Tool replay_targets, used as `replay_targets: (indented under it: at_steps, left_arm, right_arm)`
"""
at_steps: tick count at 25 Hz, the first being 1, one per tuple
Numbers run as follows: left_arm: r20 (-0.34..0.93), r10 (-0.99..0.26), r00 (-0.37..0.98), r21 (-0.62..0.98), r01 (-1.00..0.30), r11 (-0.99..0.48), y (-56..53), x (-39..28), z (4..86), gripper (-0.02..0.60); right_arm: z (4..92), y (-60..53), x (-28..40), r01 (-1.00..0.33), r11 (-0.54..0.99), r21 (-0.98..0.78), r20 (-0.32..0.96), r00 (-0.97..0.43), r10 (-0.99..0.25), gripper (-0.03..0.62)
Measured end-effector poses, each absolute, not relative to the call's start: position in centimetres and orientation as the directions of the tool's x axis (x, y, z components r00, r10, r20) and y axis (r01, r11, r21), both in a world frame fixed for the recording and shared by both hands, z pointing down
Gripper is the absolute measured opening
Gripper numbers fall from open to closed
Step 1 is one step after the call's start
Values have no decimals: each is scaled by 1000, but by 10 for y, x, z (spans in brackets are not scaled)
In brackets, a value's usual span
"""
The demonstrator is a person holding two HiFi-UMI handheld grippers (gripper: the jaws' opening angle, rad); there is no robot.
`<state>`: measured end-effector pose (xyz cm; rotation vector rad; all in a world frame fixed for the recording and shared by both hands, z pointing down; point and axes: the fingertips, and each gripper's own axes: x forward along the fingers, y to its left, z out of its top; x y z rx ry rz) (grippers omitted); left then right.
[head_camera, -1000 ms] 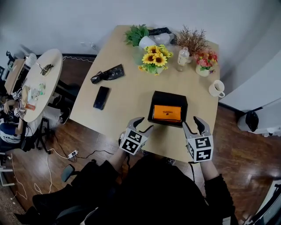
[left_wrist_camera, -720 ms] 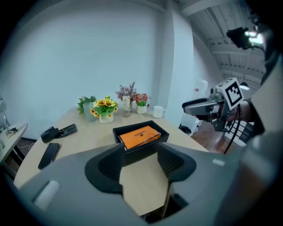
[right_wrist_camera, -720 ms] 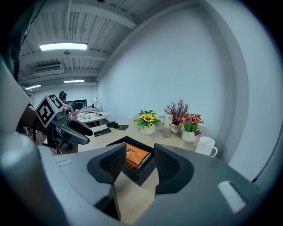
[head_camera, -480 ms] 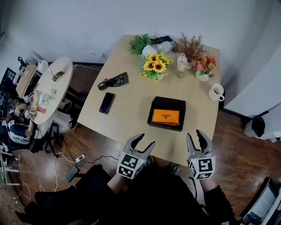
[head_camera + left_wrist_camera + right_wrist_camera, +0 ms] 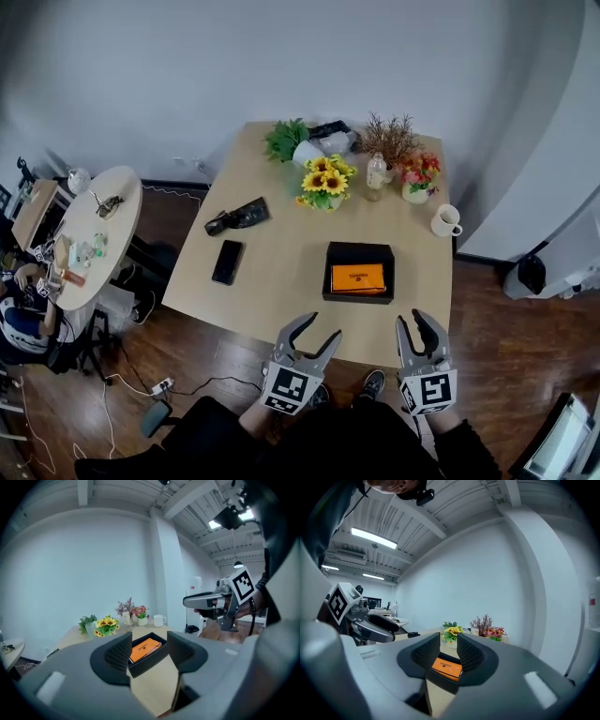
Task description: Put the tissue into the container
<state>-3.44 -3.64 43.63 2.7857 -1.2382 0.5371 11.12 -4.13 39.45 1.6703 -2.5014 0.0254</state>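
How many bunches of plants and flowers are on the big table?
4, all at the far end of the table: a green plant, sunflowers, brown dried twigs and pink-red flowers. Another could be hidden behind them.

The person wears a black long-sleeved top (image 5: 356, 448). Each hand carries a pale grey tool. The left gripper (image 5: 319, 328) and the right gripper (image 5: 413, 321) each have two curved grey fingers with dark inner faces, forking from a chunky body. At the back of each sits a white cube (image 5: 289, 389) printed with black square markers. Up close, the grey shell is smooth and rounded, and the inner pads (image 5: 117, 652) are black with a fine ribbed grid. The right gripper's jaws are closing on empty air. A small black camera (image 5: 423, 496) rides on the head.
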Motion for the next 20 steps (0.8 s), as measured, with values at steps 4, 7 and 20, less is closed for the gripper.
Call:
replay_targets:
  at_steps: [4,7,20]
  left_arm:
    - [300,-700,648,-69,-717,-694,-41,-53,437,216]
    - [284,-689,667,-58,-706,-706,-44,-59,432,216]
    - [203,-769,606,-54,-777,-627,-28,-60,400,215]
  right_arm:
    - [384,-35,93,-935,346,73,101,-338,-936,112]
    - [376,-32,82,-942,328,74,77,-323,-943,112]
    - [365,-22,79,-936,351,24,36,-350,-936,112]
